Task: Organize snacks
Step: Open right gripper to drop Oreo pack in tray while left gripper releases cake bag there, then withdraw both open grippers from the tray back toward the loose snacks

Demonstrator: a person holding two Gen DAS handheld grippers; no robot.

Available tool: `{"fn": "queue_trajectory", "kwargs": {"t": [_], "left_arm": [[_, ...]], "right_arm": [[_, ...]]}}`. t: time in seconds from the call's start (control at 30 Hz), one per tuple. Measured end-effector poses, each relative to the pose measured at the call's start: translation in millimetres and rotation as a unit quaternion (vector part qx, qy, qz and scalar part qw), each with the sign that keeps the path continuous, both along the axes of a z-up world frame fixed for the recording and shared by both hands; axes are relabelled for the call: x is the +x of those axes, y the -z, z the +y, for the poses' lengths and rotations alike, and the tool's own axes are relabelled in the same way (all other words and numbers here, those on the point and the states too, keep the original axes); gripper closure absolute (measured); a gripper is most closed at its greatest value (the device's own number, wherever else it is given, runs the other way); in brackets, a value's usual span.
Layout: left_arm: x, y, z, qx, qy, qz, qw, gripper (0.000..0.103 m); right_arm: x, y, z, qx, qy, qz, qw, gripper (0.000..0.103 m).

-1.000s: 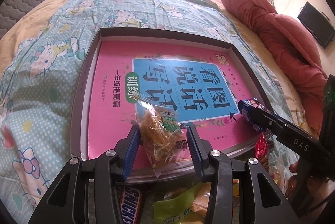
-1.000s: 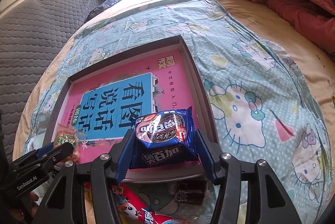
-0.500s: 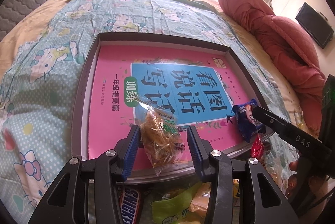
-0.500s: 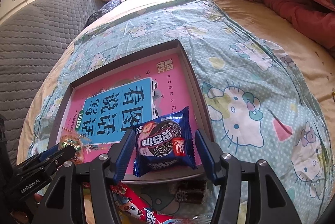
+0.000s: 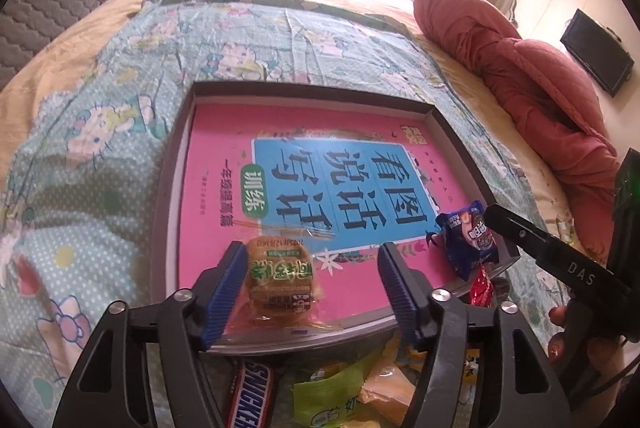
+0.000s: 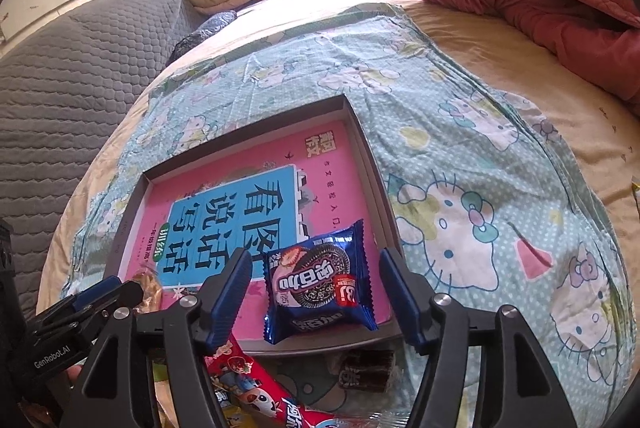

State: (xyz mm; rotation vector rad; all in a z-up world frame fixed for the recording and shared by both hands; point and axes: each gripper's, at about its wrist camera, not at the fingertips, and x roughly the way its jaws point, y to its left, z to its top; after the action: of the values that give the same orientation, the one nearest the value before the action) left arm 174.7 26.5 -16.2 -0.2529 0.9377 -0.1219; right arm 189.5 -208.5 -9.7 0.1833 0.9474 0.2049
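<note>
A grey shallow tray (image 5: 172, 187) on the bed holds a pink book with a blue title panel (image 5: 340, 179). A clear packet with an orange cake and green label (image 5: 280, 280) lies flat on the book near the tray's front edge. My left gripper (image 5: 311, 260) straddles it with its jaws opening; the packet rests beside the left pad, far from the right one. A blue cookie packet (image 6: 320, 280) lies in the tray's near right corner (image 6: 372, 163). My right gripper (image 6: 314, 264) is around it, jaws opening, with gaps on both sides.
Loose snacks lie in front of the tray: a Snickers bar (image 5: 250, 396), a green packet (image 5: 332, 404), a long red packet (image 6: 256, 384) and a dark wrapped piece (image 6: 366, 368). A pink quilt (image 5: 520, 67) is heaped at the right, a grey padded headboard (image 6: 60, 87) at the left.
Both grippers' jaws have spread and let go. The orange cake packet has dropped flat onto the book, and the blue cookie packet has settled in the tray corner.
</note>
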Motion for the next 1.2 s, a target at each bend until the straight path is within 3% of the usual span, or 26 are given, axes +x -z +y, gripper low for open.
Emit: {"fn": "queue_trajectory", "kwargs": {"t": [0.47,0.83,1.2], "left_arm": [[-13,-22,8,0.015,-0.01,-0.045,0.9988,0.026],[-35,-35,2,0.05,-0.006,-0.073,0.9961,0.025],[-59,-45,-4,0.049,0.0,-0.079,0.9957,0.022]], "right_arm": [[-18,-35,2,0.011,-0.019,-0.078,0.997,0.023],[-35,-48,0,-0.003,-0.026,-0.11,0.994,0.019],[-57,-60,-1,-0.011,-0.034,-0.131,0.991,0.014]]}}
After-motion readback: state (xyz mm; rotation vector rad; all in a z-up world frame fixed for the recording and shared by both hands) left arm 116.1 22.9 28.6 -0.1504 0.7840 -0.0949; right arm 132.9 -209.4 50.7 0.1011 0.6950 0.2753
